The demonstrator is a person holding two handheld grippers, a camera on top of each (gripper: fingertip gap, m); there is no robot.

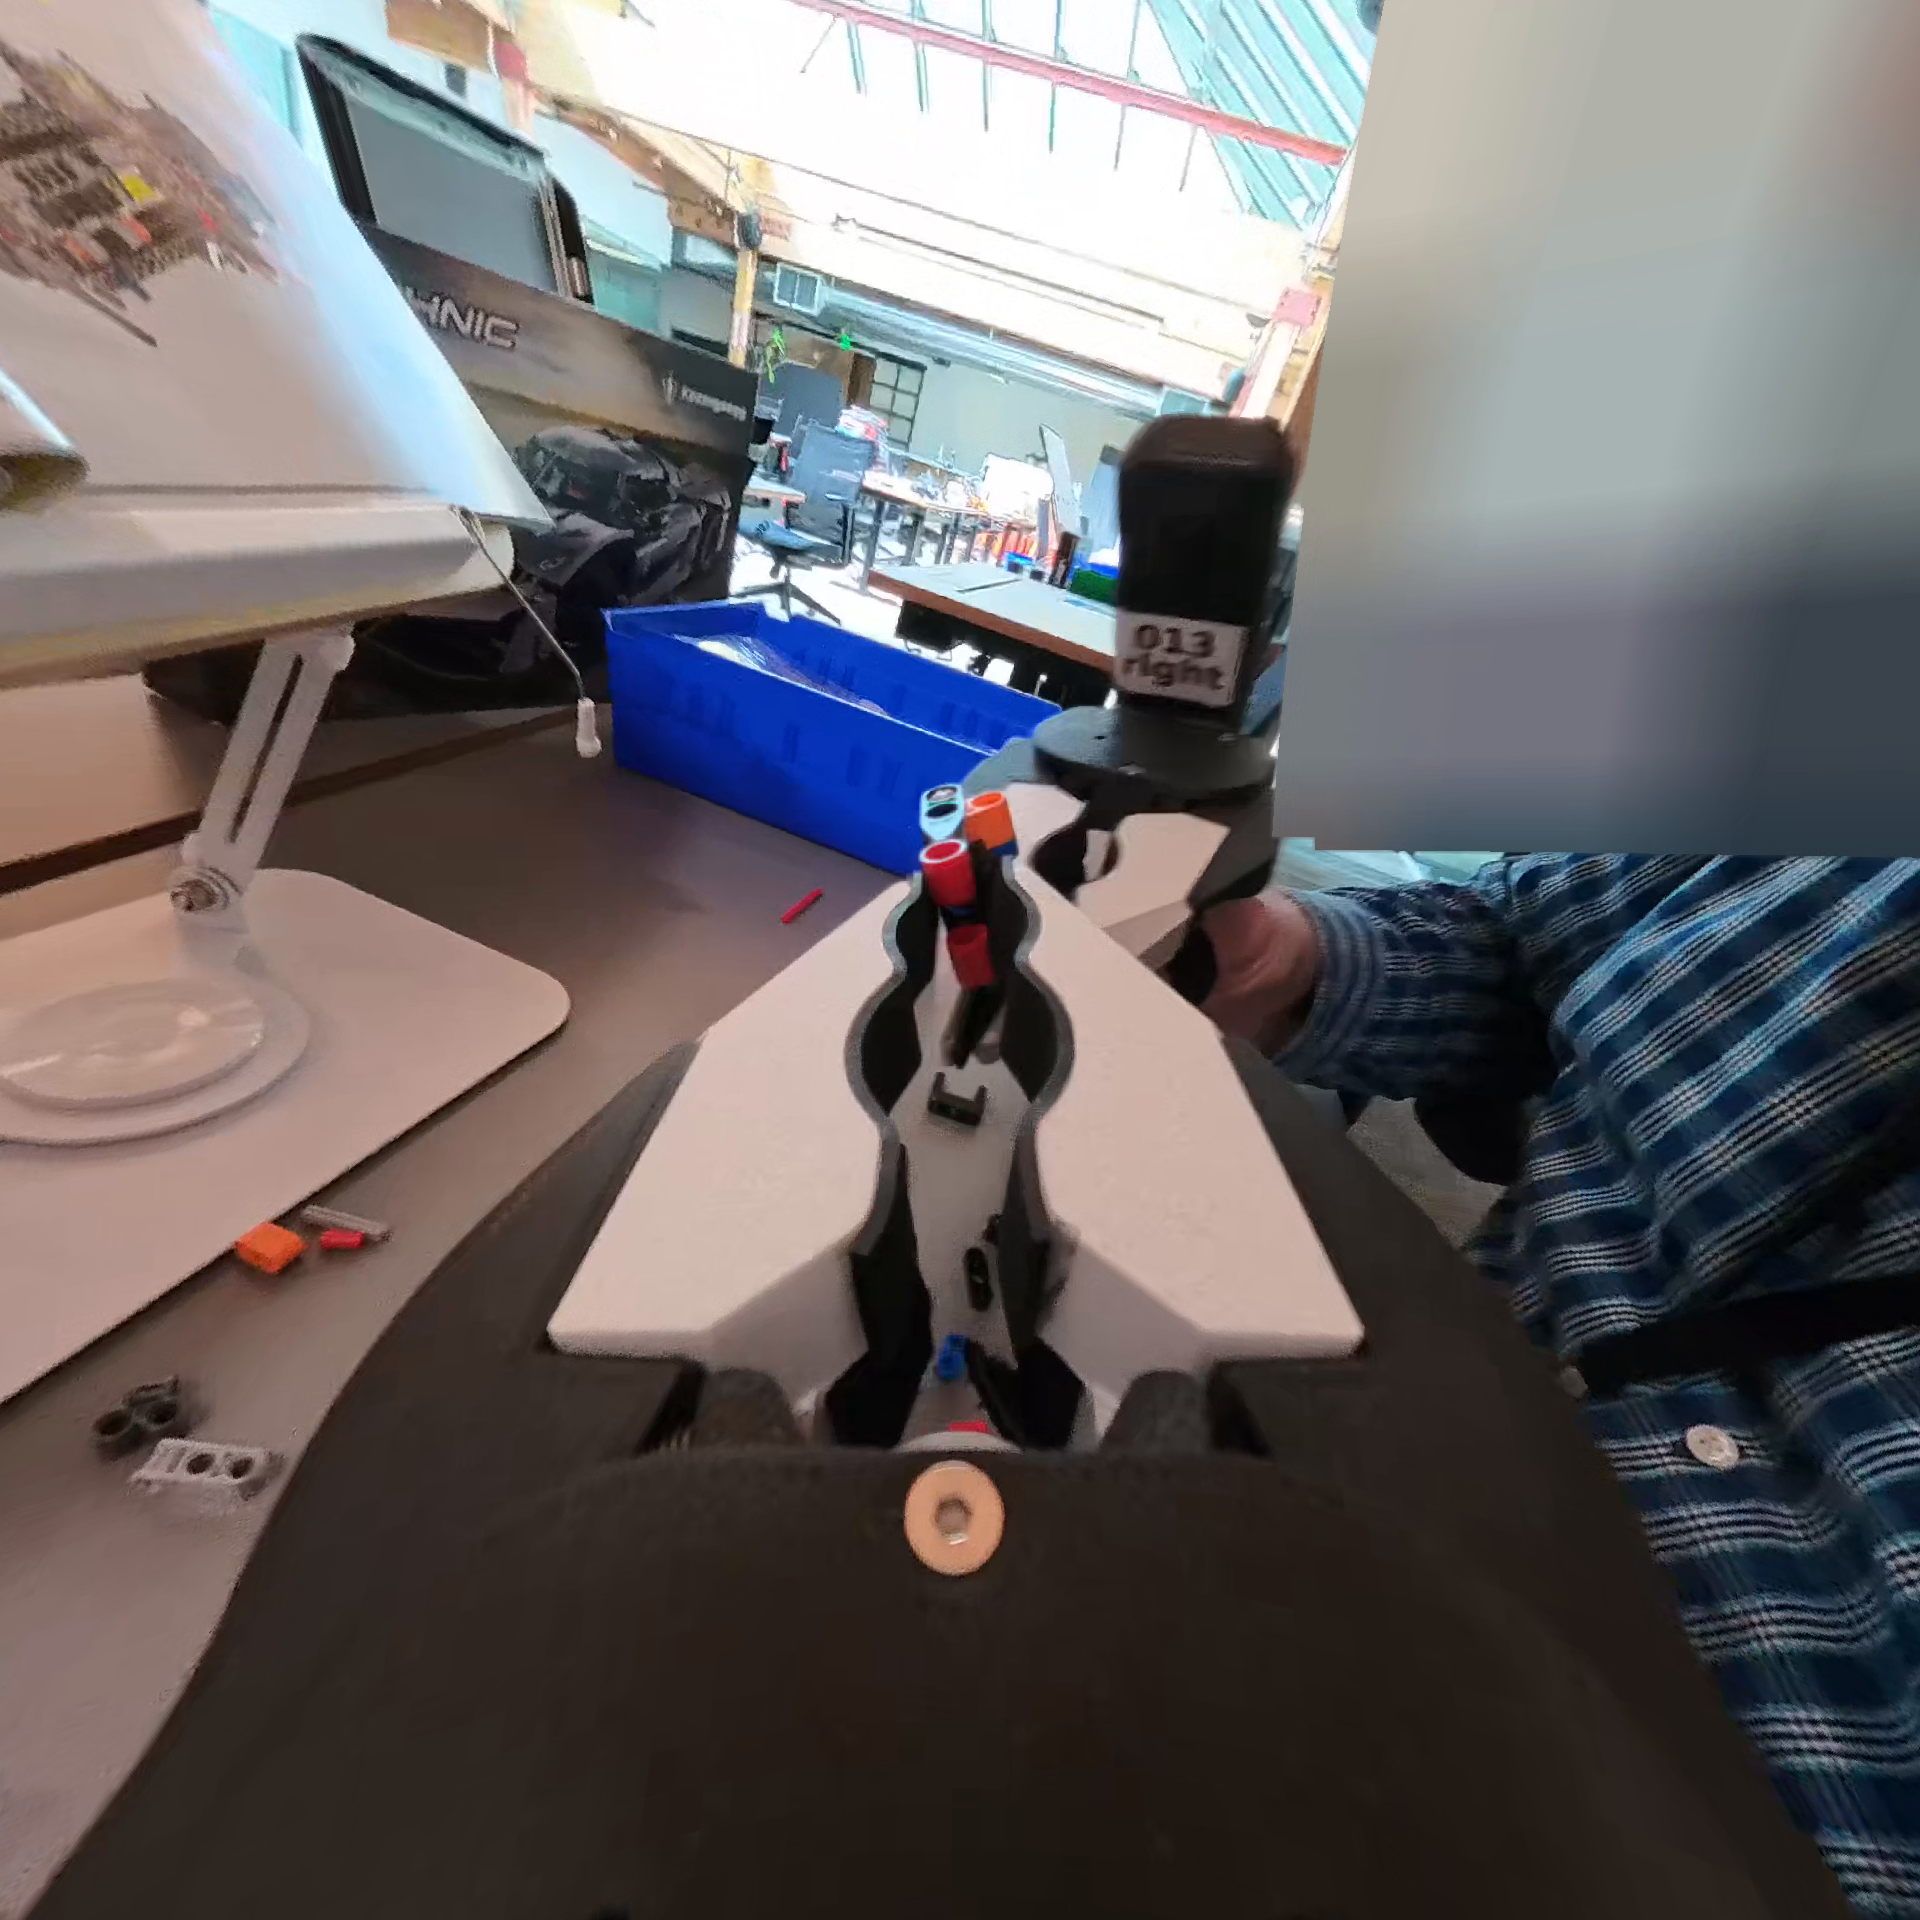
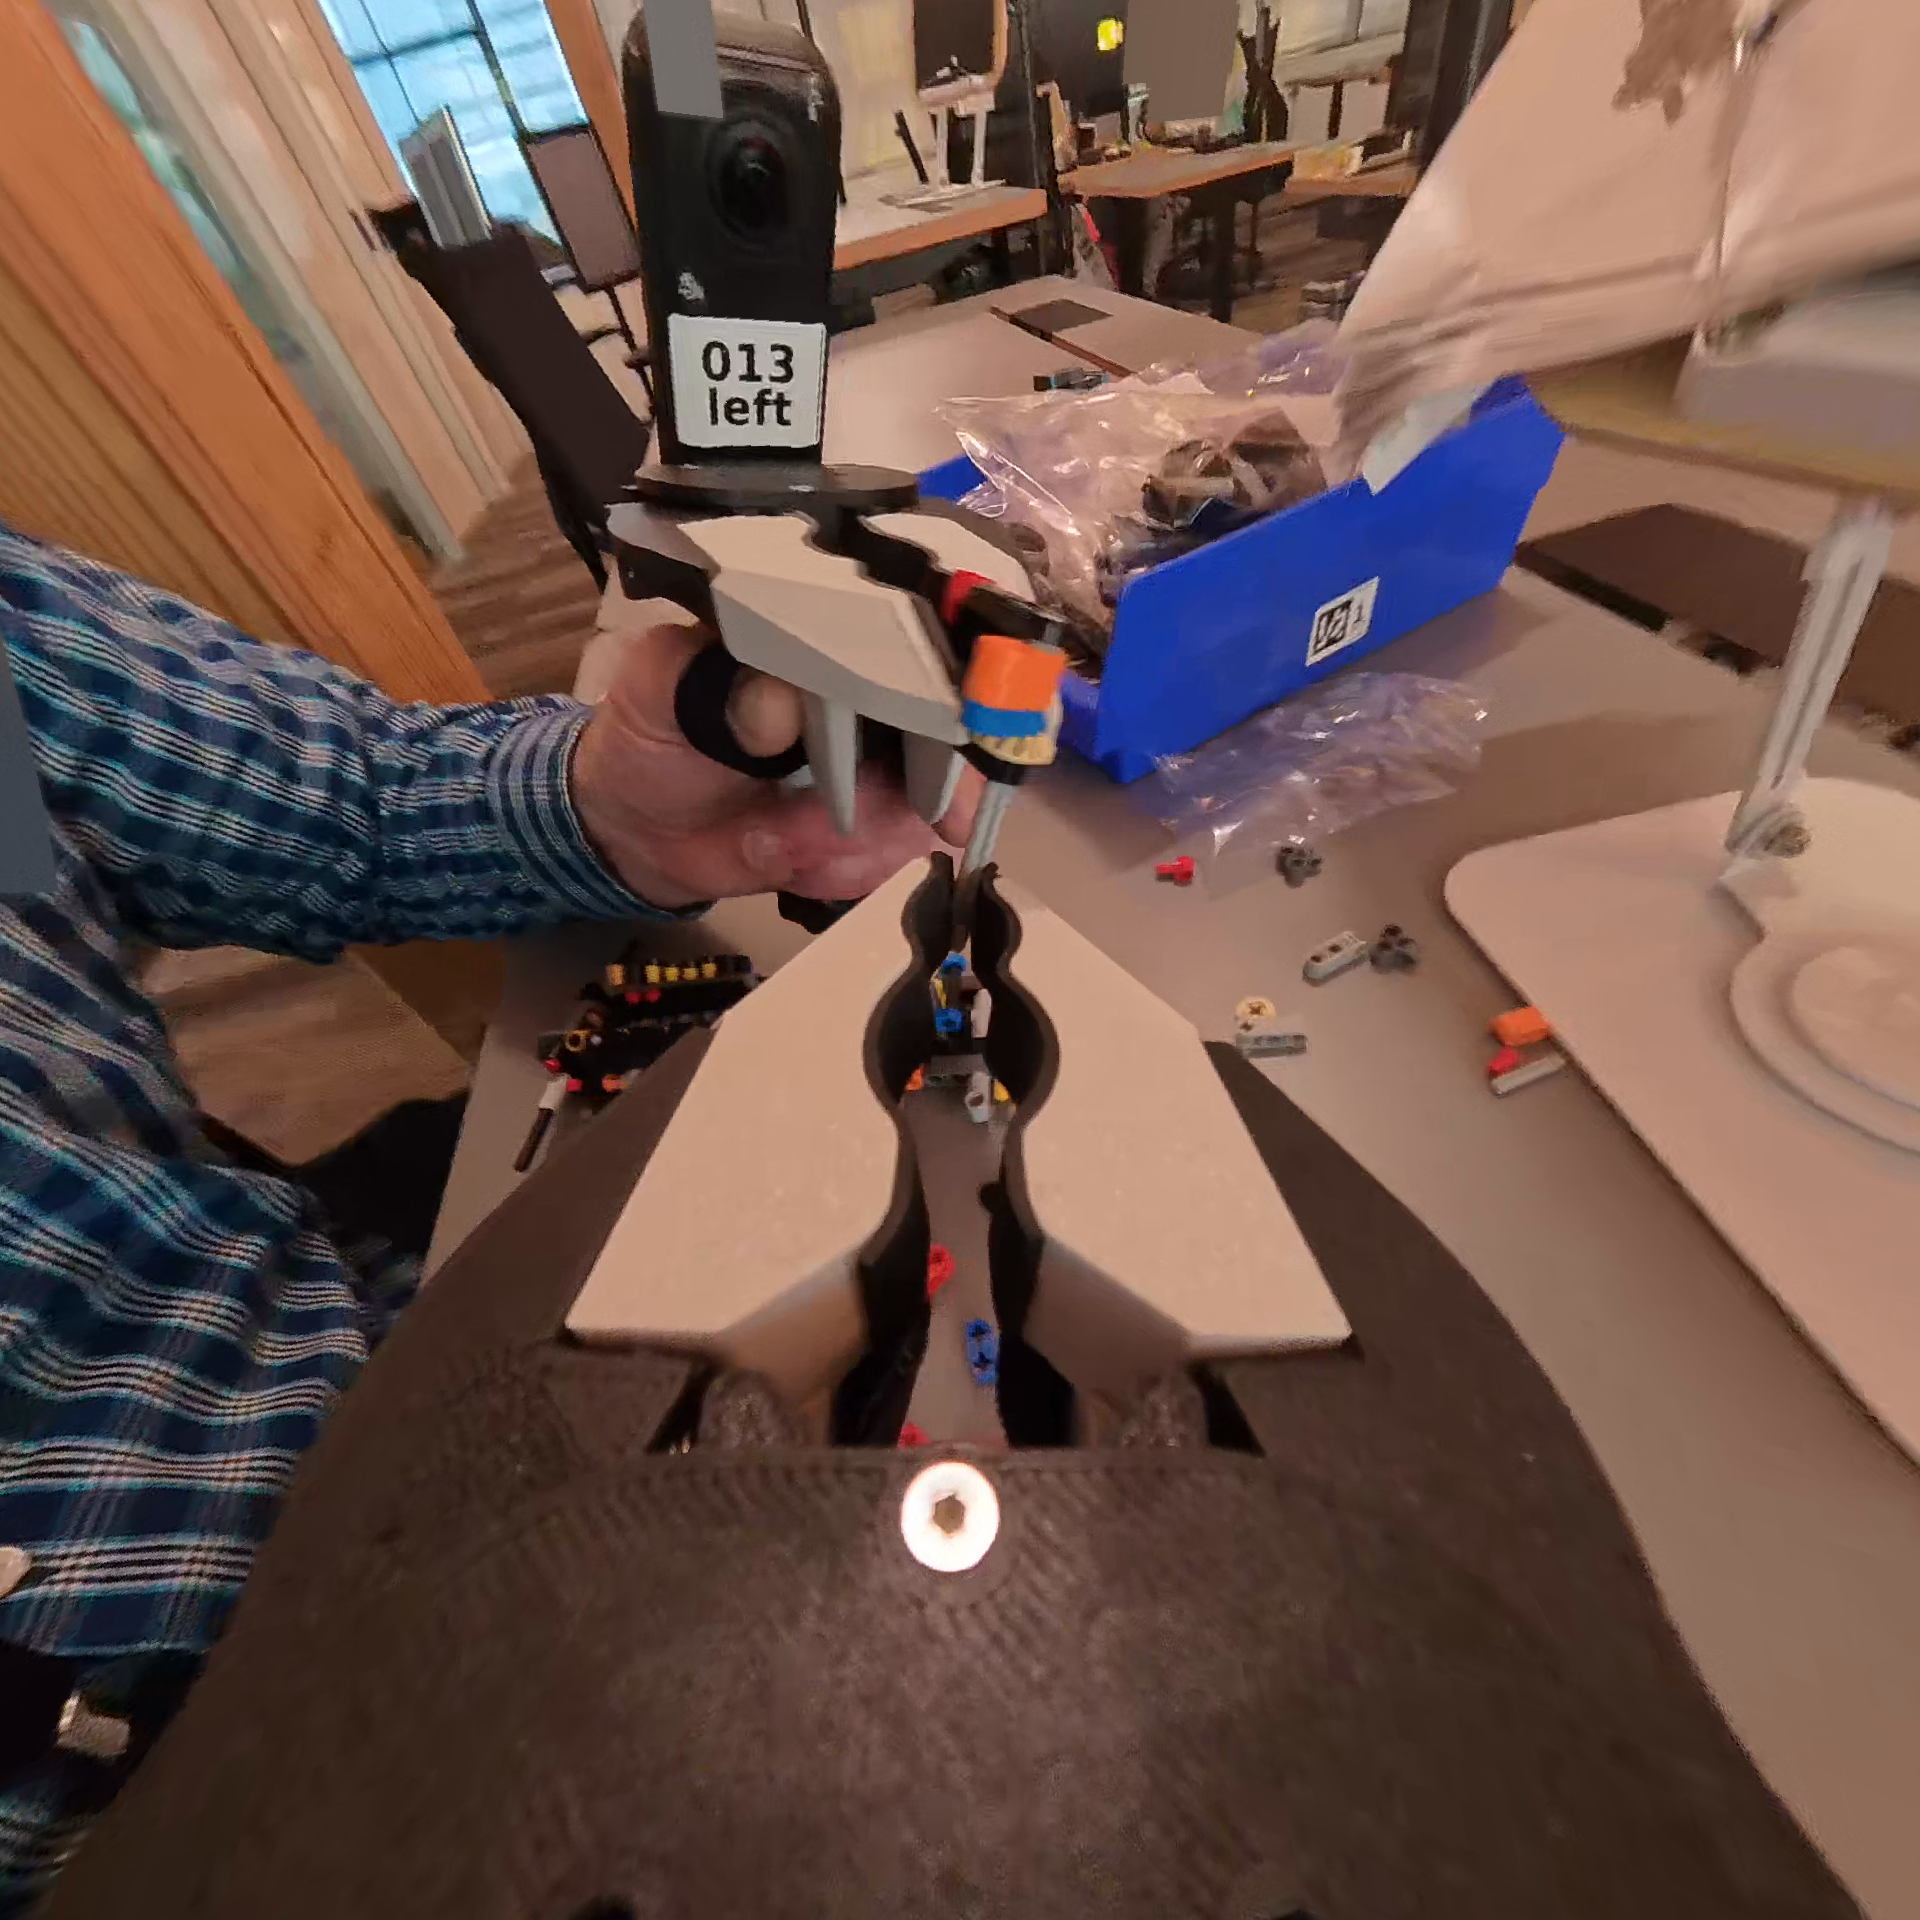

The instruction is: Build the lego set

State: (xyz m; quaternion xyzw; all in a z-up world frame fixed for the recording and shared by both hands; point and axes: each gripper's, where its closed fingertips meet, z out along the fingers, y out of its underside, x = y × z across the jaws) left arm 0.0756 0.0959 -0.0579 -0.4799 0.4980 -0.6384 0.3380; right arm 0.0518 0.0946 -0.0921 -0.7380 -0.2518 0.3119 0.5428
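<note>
A small lego sub-assembly (image 1: 961, 868) of red, orange and blue sleeves is held above the table. My left gripper (image 1: 956, 883) is shut on it. In the right wrist view the sub-assembly (image 2: 1013, 691) shows orange, blue and tan parts on a grey axle (image 2: 985, 821) that hangs down from it. My right gripper (image 2: 961, 883) is shut on the axle's lower end. The left gripper (image 2: 971, 655) shows in that view too, held by a hand. The right gripper (image 1: 1044, 847) shows in the left wrist view, just right of the sub-assembly.
A blue bin (image 2: 1299, 623) with plastic bags (image 2: 1122, 457) stands behind. A white booklet stand (image 1: 260, 997) is beside it. Loose pieces (image 2: 1351, 951) and an orange one (image 1: 270, 1247) lie near its base. A black partial build (image 2: 644, 1008) lies by the plaid sleeve (image 2: 260, 748). The tips of both grippers are at nearly the same place.
</note>
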